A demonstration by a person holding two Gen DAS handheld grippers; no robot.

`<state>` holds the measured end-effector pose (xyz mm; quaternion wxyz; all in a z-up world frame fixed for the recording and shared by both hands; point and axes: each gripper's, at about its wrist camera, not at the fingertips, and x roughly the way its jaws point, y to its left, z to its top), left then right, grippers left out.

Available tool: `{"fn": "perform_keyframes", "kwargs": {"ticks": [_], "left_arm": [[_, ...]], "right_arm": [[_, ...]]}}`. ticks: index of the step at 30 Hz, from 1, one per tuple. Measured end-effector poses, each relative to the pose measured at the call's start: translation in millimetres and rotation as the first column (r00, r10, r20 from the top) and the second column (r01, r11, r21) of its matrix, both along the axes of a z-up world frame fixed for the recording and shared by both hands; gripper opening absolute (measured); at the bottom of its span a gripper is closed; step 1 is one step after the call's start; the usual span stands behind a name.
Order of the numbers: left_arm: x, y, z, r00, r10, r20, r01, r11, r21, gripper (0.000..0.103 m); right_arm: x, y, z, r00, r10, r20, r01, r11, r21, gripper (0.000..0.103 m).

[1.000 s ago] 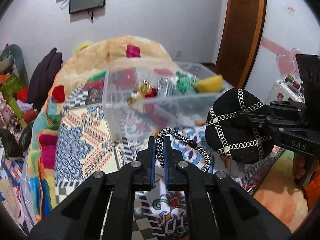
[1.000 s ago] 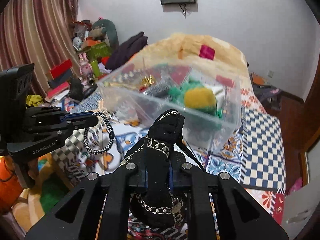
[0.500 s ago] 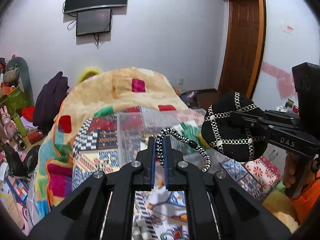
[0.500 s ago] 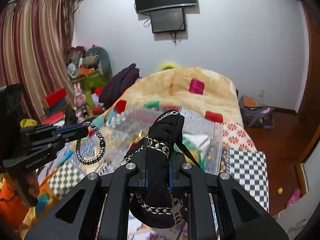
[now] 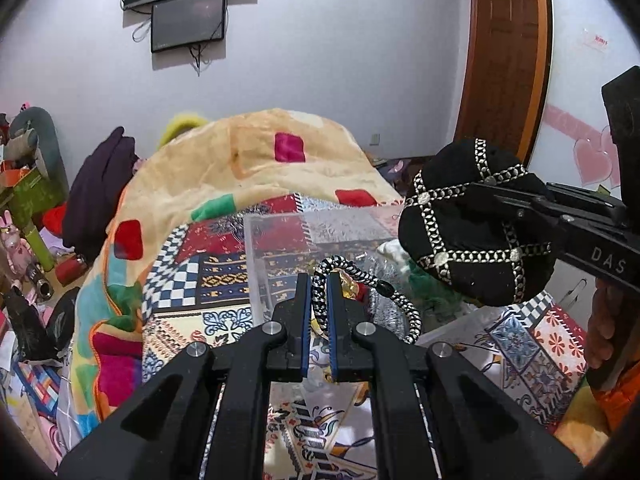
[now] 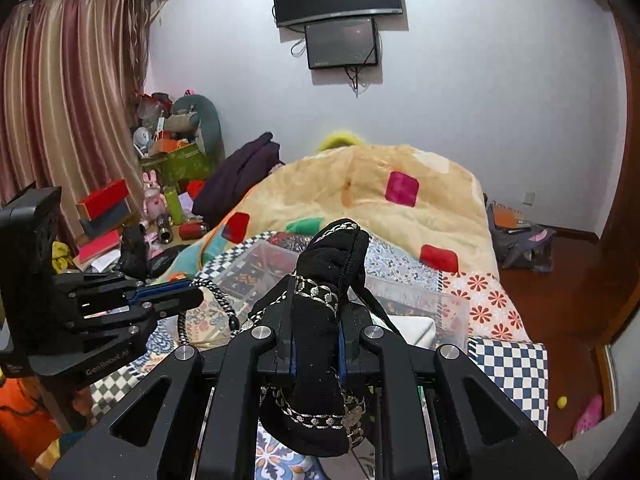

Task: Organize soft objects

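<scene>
While both grippers are hovering above the bed, each is carrying one soft thing, probably so that the two can be sorted together. The left gripper (image 5: 318,280) is clamping its jaws tight on a black-and-white braided cord loop (image 5: 394,304), which is curling out to the right of the blue pads and hanging free in the air. The right gripper (image 6: 316,308) is squeezing its jaws closed on a black embroidered cap (image 6: 320,320) that is bunched up between them; in the left wrist view the cap (image 5: 472,224) is bulging out round beyond the jaws. Below and ahead, a clear plastic bin (image 5: 316,236) is sitting on the patterned quilt (image 5: 180,292), and it looks like the likely place for these items. Both grippers are tilting somewhat downward toward the bin, side by side and apart, with a hand (image 5: 604,328) gripping the right tool's handle at the frame edge
</scene>
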<state>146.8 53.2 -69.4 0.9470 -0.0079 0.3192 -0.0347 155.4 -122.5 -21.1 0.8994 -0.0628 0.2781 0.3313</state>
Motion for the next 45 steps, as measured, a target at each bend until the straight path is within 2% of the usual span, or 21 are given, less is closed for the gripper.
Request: {"fn": "perform_keyframes", "kwargs": {"ticks": [8, 13, 17, 18, 24, 34, 35, 37, 40, 41, 45], "left_arm": [[20, -4, -21, 0.999, -0.022, -0.044, 0.022, 1.000, 0.013, 0.006], [24, -9, -28, 0.998, -0.030, -0.055, 0.031, 0.999, 0.026, 0.006], [23, -7, -27, 0.998, -0.034, -0.062, 0.035, 0.999, 0.012, 0.010], [22, -6, -25, 0.998, -0.033, -0.060, 0.033, 0.999, 0.003, 0.010], [8, 0, -7, 0.999, -0.030, -0.032, 0.029, 0.998, -0.048, 0.017], [-42, -15, 47, 0.993, -0.031, 0.112, 0.036, 0.998, -0.043, 0.019], [-48, -18, 52, 0.991, -0.030, 0.130, 0.036, 0.998, -0.041, 0.021], [-59, -20, 60, 0.987, -0.027, 0.161, 0.034, 0.998, -0.045, 0.034], [-74, -24, 70, 0.979, -0.015, 0.205, 0.028, 0.998, -0.058, 0.048], [-79, -25, 72, 0.976, -0.011, 0.216, 0.024, 0.998, -0.060, 0.049], [-94, -28, 76, 0.967, 0.011, 0.255, 0.006, 0.998, -0.067, 0.070]], "right_arm": [[15, 7, -28, 0.999, -0.014, -0.053, 0.010, 0.997, -0.078, 0.012], [20, 8, -33, 0.998, -0.022, -0.061, 0.015, 0.994, -0.112, 0.017], [20, 6, -34, 0.996, -0.027, -0.083, 0.017, 0.993, -0.120, 0.040], [20, 6, -35, 0.996, -0.028, -0.084, 0.017, 0.993, -0.120, 0.045], [13, 2, -23, 0.998, -0.030, -0.058, 0.023, 0.994, -0.109, 0.056], [-21, -24, 23, 0.999, -0.038, 0.034, 0.038, 0.999, -0.009, 0.057], [-25, -26, 27, 0.998, -0.037, 0.042, 0.037, 0.999, 0.000, 0.057], [-34, -30, 35, 0.998, -0.033, 0.061, 0.033, 0.999, 0.015, 0.057], [-51, -36, 46, 0.995, -0.033, 0.096, 0.030, 0.999, 0.036, 0.058], [-54, -38, 48, 0.994, -0.035, 0.105, 0.030, 0.999, 0.042, 0.060], [-71, -43, 56, 0.987, -0.046, 0.151, 0.036, 0.997, 0.069, 0.072]]}}
